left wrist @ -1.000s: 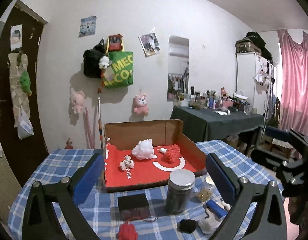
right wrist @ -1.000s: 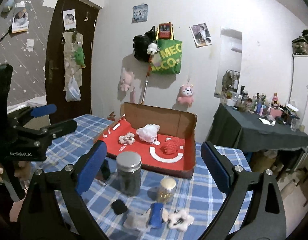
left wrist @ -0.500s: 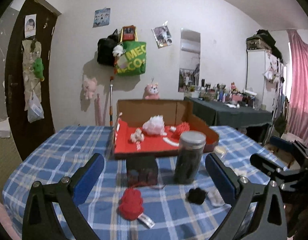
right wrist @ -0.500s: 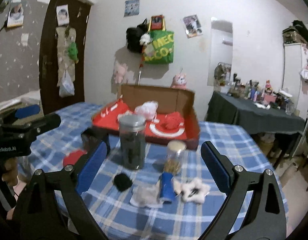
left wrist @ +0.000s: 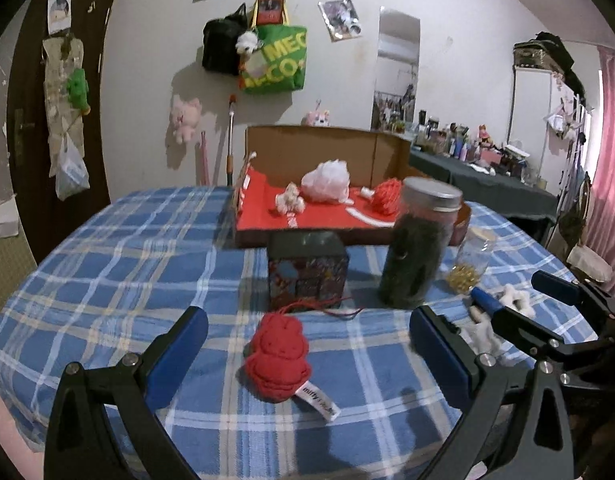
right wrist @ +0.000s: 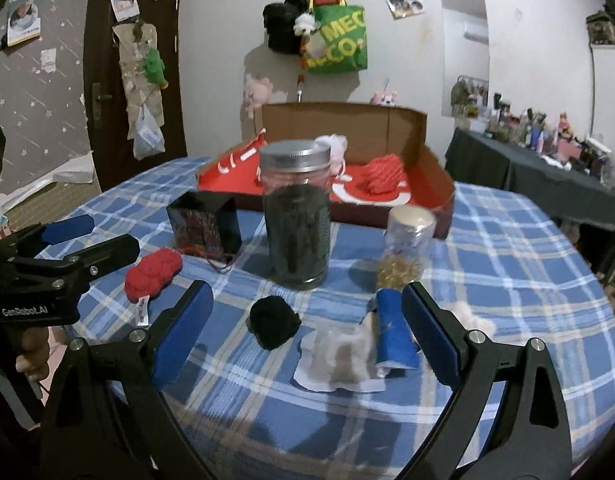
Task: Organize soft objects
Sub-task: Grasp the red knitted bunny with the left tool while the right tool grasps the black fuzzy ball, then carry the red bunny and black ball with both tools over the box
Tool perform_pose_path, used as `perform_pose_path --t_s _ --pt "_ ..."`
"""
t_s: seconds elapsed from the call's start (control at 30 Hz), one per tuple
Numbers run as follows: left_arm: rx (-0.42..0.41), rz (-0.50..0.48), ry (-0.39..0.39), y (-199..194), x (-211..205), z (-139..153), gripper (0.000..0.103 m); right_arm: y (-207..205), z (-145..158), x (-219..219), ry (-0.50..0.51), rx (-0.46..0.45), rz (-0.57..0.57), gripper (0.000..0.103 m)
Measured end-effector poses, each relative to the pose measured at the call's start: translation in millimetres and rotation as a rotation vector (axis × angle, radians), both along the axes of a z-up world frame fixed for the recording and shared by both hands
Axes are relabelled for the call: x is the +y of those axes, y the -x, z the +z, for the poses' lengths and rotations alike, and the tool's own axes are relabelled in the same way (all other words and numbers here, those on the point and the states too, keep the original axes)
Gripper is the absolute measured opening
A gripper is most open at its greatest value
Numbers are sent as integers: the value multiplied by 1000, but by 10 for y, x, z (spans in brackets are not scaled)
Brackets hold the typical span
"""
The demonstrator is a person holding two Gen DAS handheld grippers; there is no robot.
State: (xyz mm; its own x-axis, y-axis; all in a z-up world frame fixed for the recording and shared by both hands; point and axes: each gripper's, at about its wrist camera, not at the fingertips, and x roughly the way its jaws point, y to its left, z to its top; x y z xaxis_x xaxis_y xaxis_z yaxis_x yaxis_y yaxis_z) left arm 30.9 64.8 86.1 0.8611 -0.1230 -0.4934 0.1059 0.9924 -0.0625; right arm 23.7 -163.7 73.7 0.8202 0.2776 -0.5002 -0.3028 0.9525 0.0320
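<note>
Left gripper: jaws spread wide, holding nothing; a red knitted plush with a white tag lies on the cloth between the blue pads, touching neither
Dark tin box: just behind the red plush, lid closed, contents hidden; a red cord trails from its foot
Cardboard tray: red floor, brown walls; inside, left to right, a small cream toy, a white fluffy ball, a red knitted toy
Tall jar: metal lid on, filled with something dark, possibly dried leaves, too blurred to tell
Small jar: right of the tall one, golden bits at the bottom
Right gripper: jaws wide apart, empty; a black pompom, a pale cloth piece and a blue roll lie between the pads
Surface: blue plaid tablecloth over the table
Room: dark door at left, green tote bag hung on the white wall, cluttered side table with dark cover at right
</note>
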Motion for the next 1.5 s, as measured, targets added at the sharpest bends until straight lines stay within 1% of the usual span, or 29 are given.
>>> perform_pose_path --t_s 0.27,0.4,0.43,0.5,0.57,0.6,0.63,0.67,0.7,0.73,0.77,0.83,0.87,1.13,1.33,1.5 --pt "90 20 -1 -235 84 -218 103 -198 -190 104 9 73 51 96" --pt "119 23 4 -323 135 -298 103 -296 -280 170 16 103 87 96" --pt "124 22 3 -340 139 -310 102 -324 -304 190 12 116 102 94" --pt "143 19 -8 -387 148 -356 98 -359 -341 227 23 124 112 87" --pt "164 15 -12 -430 151 -411 92 -390 -378 270 40 134 125 72" --pt "176 14 -12 -445 155 -439 90 -405 -396 286 42 144 132 68" --pt "191 8 -10 -465 158 -475 82 -427 -426 302 44 161 139 58" --pt "210 1 -8 -493 158 -516 69 -442 -453 310 47 174 142 40" --pt "226 -4 -8 -510 155 -550 60 -452 -474 316 47 184 145 33" --pt "221 4 -26 -507 145 -567 51 -466 -503 310 37 204 155 33" --pt "205 -9 -32 -487 127 -550 45 -463 -511 293 24 209 159 31" --pt "203 -26 -16 -465 119 -519 44 -426 -488 262 11 194 164 30" --pt "190 -34 1 -434 114 -481 43 -414 -472 250 10 189 162 30" --pt "123 -137 24 -300 -135 -213 43 -352 -297 48 -43 159 127 30" --pt "125 -213 50 -317 -352 -131 43 -316 -223 -48 -51 144 110 30" --pt "133 -253 71 -328 -476 -128 43 -322 -217 -92 -64 147 108 30"
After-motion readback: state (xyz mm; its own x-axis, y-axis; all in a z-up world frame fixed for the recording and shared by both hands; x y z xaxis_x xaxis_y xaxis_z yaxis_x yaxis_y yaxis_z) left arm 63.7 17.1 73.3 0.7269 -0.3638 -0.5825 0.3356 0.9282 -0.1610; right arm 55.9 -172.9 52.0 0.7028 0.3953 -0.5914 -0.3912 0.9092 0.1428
